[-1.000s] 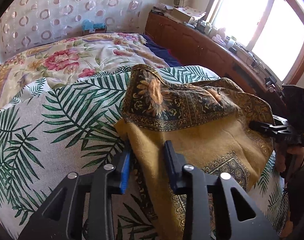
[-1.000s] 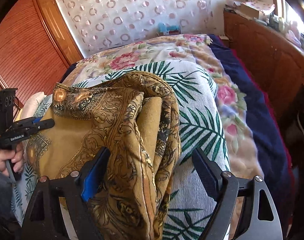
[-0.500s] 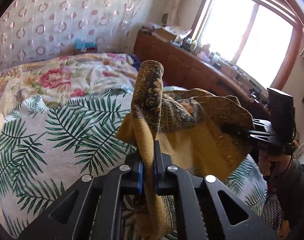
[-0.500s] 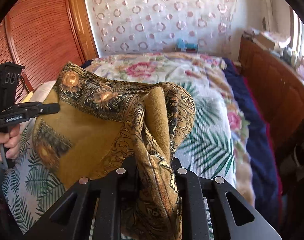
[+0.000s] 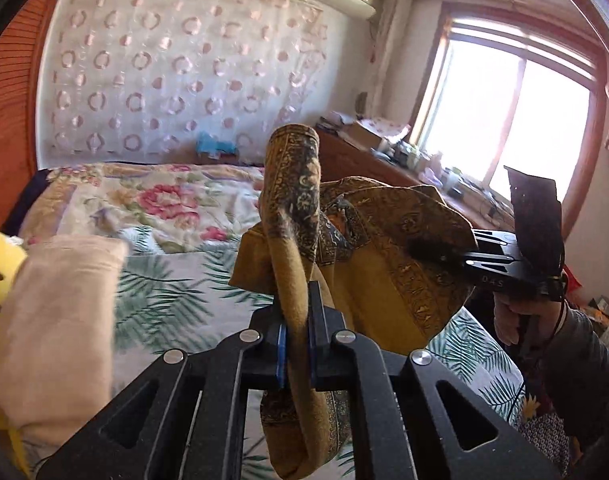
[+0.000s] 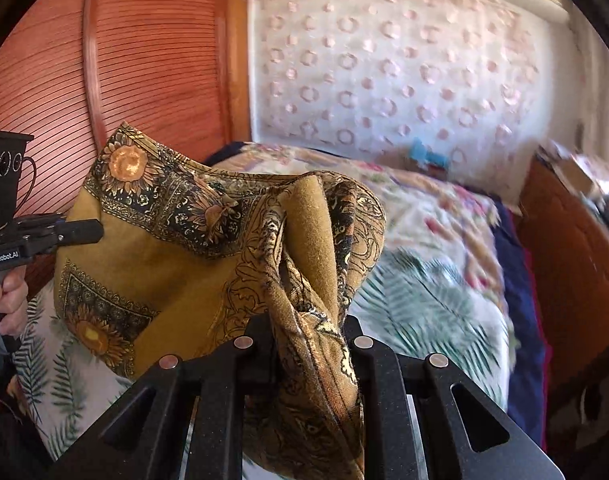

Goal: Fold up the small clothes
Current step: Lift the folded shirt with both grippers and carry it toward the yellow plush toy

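Note:
A mustard-yellow garment [image 5: 384, 280] with dark floral borders hangs lifted above the bed, stretched between both grippers. My left gripper [image 5: 295, 316] is shut on a bunched edge of it, the cloth standing up in a loop between the blue pads. In the right wrist view the same garment [image 6: 156, 248] spreads to the left, and my right gripper [image 6: 308, 320] is shut on a thick gathered fold. Each gripper also shows in the other's view: the right gripper [image 5: 444, 250] at the cloth's far corner, the left gripper [image 6: 84, 232] at the left edge, each in a person's hand.
Below lies a bed with a palm-leaf sheet [image 5: 172, 284] and a floral quilt [image 5: 144, 196]. A beige pillow [image 5: 56, 320] sits at the near left. A wooden cabinet [image 6: 576, 248] with clutter runs along the window side, and a wooden slatted door [image 6: 144, 60] stands at the left.
Both grippers closed on the garment's edges and rose, lifting it off the bed. The cloth now hangs in the air between them, and the views tilted upward toward the wall.

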### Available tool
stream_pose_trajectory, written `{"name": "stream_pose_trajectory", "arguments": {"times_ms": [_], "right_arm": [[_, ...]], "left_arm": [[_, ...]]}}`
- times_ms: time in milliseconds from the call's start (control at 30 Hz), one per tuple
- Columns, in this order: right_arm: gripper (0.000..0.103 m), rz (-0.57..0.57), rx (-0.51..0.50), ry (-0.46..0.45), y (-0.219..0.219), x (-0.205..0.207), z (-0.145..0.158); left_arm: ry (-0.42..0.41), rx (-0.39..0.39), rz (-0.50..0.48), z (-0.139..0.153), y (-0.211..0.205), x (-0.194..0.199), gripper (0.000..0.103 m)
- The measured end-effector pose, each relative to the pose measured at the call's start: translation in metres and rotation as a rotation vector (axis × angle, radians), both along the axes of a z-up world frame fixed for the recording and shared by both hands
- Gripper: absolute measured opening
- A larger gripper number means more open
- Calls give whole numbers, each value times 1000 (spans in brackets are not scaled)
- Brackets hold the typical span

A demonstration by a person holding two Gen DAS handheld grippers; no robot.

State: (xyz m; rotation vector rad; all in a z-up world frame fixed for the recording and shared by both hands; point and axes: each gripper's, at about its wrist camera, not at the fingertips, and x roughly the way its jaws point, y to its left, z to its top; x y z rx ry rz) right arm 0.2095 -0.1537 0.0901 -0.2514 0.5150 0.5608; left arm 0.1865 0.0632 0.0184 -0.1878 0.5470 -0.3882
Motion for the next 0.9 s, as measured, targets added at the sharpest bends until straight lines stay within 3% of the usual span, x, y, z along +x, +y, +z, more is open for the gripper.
{"name": "stream_pose_trajectory", "arguments": {"times_ms": [233, 467, 900], "right_arm": [[16, 144, -61, -52, 84, 30, 0], [16, 269, -111, -111, 141, 90, -6], [16, 398, -230, -186, 224, 140, -14]], "left_arm": [[-25, -16, 158, -3, 65, -17, 8], [-38, -46, 283, -18, 115, -29, 8], [2, -136, 323, -50, 153, -41, 8]]}}
